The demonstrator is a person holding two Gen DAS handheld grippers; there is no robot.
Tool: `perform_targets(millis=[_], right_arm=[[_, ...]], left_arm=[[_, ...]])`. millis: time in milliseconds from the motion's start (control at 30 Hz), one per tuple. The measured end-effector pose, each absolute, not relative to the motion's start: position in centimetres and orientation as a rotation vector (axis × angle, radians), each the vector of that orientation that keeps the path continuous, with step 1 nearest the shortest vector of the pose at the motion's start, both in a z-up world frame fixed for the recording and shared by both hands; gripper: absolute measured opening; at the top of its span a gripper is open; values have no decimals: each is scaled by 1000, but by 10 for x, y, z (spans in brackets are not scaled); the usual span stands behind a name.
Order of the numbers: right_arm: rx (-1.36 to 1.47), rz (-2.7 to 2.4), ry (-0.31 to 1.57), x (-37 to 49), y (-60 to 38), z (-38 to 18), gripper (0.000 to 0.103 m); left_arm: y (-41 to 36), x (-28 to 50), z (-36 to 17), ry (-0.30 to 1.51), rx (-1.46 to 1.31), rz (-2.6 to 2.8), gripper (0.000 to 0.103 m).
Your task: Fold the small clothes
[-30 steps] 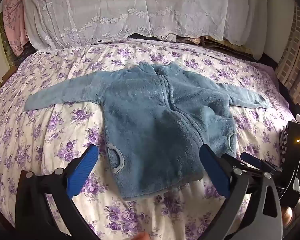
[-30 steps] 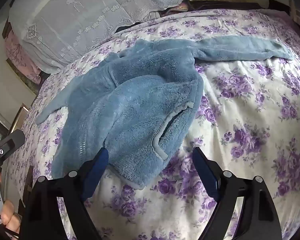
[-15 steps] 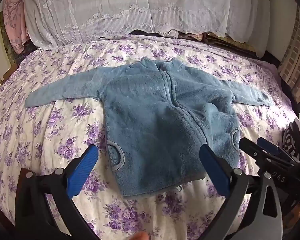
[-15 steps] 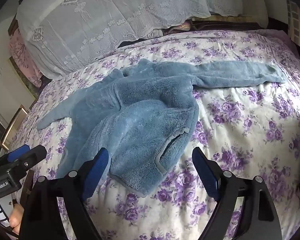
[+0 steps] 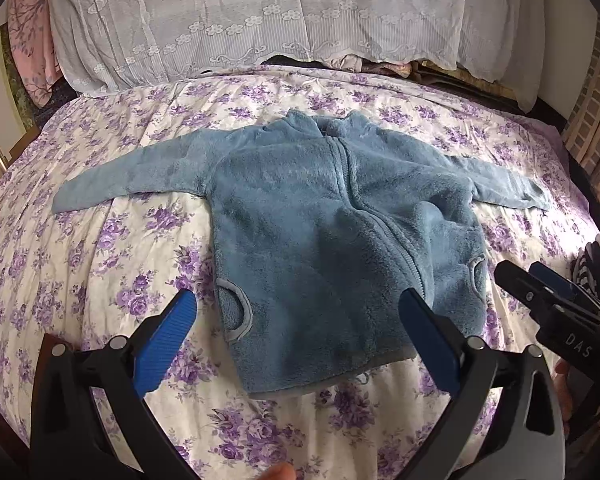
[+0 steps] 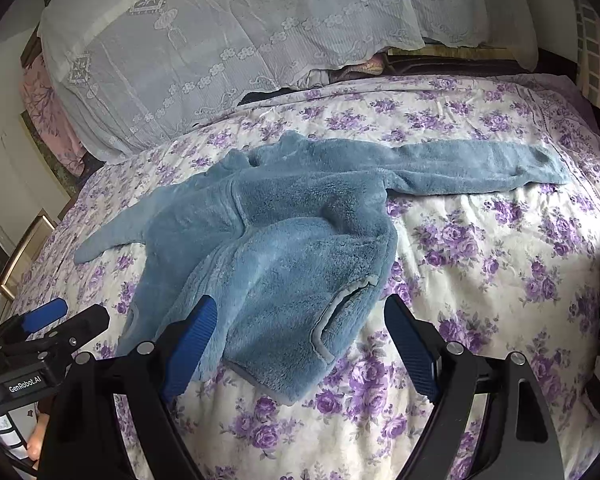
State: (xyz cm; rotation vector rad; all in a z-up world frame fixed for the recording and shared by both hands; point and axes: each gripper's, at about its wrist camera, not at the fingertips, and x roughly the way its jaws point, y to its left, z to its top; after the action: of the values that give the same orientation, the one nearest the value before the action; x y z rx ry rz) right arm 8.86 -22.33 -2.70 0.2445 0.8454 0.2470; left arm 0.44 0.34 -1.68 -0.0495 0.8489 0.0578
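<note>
A blue fleece jacket [image 5: 324, 224] lies front up and unfolded on the floral bedspread [image 5: 80, 264], both sleeves spread out to its sides, collar toward the white lace cover [image 5: 260, 20]. The left gripper [image 5: 300, 328] hovers above the jacket's hem, fingers spread wide and holding nothing. The right gripper [image 6: 300, 332] hovers over the jacket's pocket corner, equally wide and empty.
</note>
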Motion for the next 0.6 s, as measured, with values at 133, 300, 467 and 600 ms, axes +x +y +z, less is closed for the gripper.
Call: perform_targets(millis=[133, 300, 467, 600], right_arm=[[242, 247, 837, 88, -224, -24, 86], [244, 248, 832, 88, -226, -21, 86], [244, 248, 831, 88, -225, -19, 86], [244, 249, 825, 87, -226, -16, 86]], left_arm=[[4, 4, -17, 850, -50, 57, 98], [4, 4, -17, 851, -48, 56, 98], [3, 5, -17, 852, -48, 58, 98], [3, 5, -17, 854, -49, 58, 98]])
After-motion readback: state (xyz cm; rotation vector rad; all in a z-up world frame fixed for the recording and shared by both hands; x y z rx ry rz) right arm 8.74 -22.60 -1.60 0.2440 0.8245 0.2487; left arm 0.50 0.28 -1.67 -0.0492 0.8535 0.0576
